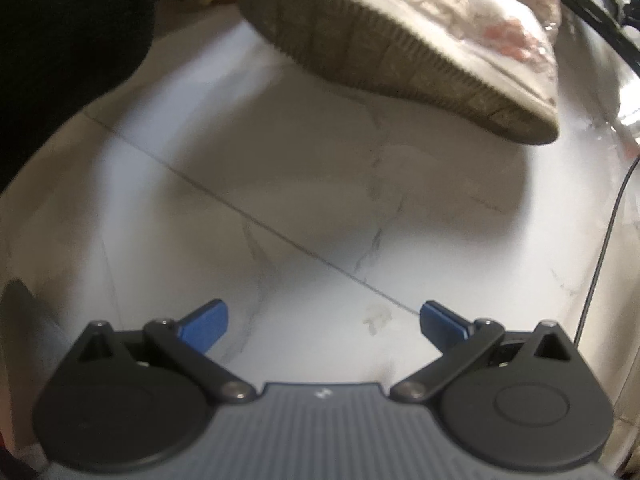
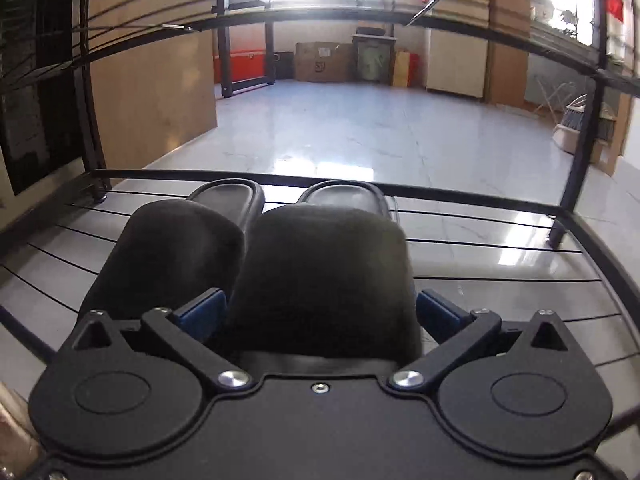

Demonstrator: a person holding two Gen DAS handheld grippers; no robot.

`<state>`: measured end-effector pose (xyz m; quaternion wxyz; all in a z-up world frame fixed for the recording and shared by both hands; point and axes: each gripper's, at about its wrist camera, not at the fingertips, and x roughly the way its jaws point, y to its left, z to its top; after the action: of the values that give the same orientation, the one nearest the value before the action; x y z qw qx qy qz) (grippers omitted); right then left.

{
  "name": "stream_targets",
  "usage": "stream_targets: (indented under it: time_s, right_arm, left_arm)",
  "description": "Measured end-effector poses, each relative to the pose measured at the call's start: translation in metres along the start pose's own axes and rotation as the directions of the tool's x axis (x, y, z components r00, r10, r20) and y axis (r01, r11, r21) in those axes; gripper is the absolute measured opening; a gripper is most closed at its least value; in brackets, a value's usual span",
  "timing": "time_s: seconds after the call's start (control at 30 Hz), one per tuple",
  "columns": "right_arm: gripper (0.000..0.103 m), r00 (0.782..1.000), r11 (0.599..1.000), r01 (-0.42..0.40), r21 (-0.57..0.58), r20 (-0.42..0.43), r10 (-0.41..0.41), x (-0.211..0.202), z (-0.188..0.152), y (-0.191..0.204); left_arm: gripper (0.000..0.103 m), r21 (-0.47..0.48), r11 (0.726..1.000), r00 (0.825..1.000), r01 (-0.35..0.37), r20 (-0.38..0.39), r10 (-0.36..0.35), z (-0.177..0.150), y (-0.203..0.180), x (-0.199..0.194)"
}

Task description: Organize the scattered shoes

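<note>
We count two black slippers (image 2: 256, 264) on the rack (image 2: 480, 240); only the left wrist view shows one white sneaker (image 1: 400, 52). Our right hand-held gripper (image 2: 320, 312) gapes around a slipper, the left hand-held gripper (image 1: 323, 320) spread, empty

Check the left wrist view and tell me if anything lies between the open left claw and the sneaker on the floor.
Nothing visible does. Only bare tiled floor lies between the left claw and the sneaker, which lies tipped with its sole showing. A thin cable runs off to the side.

Cardboard boxes (image 2: 320, 62), red crate (image 2: 240, 65), black cable (image 1: 600, 256).
</note>
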<state>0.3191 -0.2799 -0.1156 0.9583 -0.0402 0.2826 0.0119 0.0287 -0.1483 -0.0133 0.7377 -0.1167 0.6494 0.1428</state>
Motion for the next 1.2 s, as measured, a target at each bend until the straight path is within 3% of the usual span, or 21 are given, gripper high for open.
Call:
stream_targets:
  time_s: [0.2, 0.33, 0.53, 0.6, 0.83, 0.93, 1.0, 1.1, 1.2]
  right_arm:
    - [0.103, 0.999, 1.0, -0.013, -0.003, -0.034, 0.012, -0.055, -0.008, 0.005]
    - [0.103, 0.998, 1.0, -0.01, -0.001, -0.061, 0.01, -0.1, -0.009, 0.007]
    - [0.103, 0.992, 0.999, 0.018, 0.05, -0.126, -0.012, -0.168, -0.005, 0.018]
    - [0.103, 0.989, 0.996, 0.022, 0.083, -0.149, -0.01, -0.193, -0.004, 0.022]
    - [0.103, 0.988, 0.985, -0.055, 0.164, -0.132, 0.077, -0.282, -0.007, 0.03]
    - [0.103, 0.986, 0.97, -0.136, 0.201, -0.069, 0.152, -0.314, -0.017, 0.024]
    - [0.103, 0.985, 0.958, -0.169, 0.23, -0.005, 0.175, -0.336, -0.026, 0.019]
    - [0.103, 0.987, 0.964, -0.159, 0.213, 0.047, 0.152, -0.362, -0.041, 0.016]
    - [0.103, 0.993, 0.988, -0.093, 0.123, 0.09, 0.082, -0.384, -0.053, 0.023]
  left_arm:
    - [0.102, 0.064, 0.998, 0.998, 0.023, 0.065, -0.027, -0.02, -0.038, -0.04]
    - [0.102, 0.109, 0.993, 0.992, 0.037, 0.117, -0.049, -0.026, -0.035, -0.06]
    - [0.102, 0.175, 0.984, 0.965, 0.033, 0.25, -0.077, -0.046, -0.024, -0.084]
    - [0.102, 0.196, 0.98, 0.945, 0.037, 0.311, -0.098, -0.066, -0.034, -0.099]
    - [0.102, 0.245, 0.968, 0.878, 0.049, 0.452, -0.159, -0.045, 0.021, -0.063]
    - [0.102, 0.258, 0.965, 0.846, 0.055, 0.501, -0.182, -0.009, 0.081, -0.006]
    - [0.102, 0.276, 0.96, 0.822, 0.045, 0.536, -0.193, -0.009, 0.088, -0.015]
    - [0.102, 0.298, 0.954, 0.786, 0.029, 0.583, -0.206, -0.005, 0.096, -0.026]
    - [0.102, 0.304, 0.953, 0.768, 0.024, 0.605, -0.212, 0.003, 0.098, -0.028]
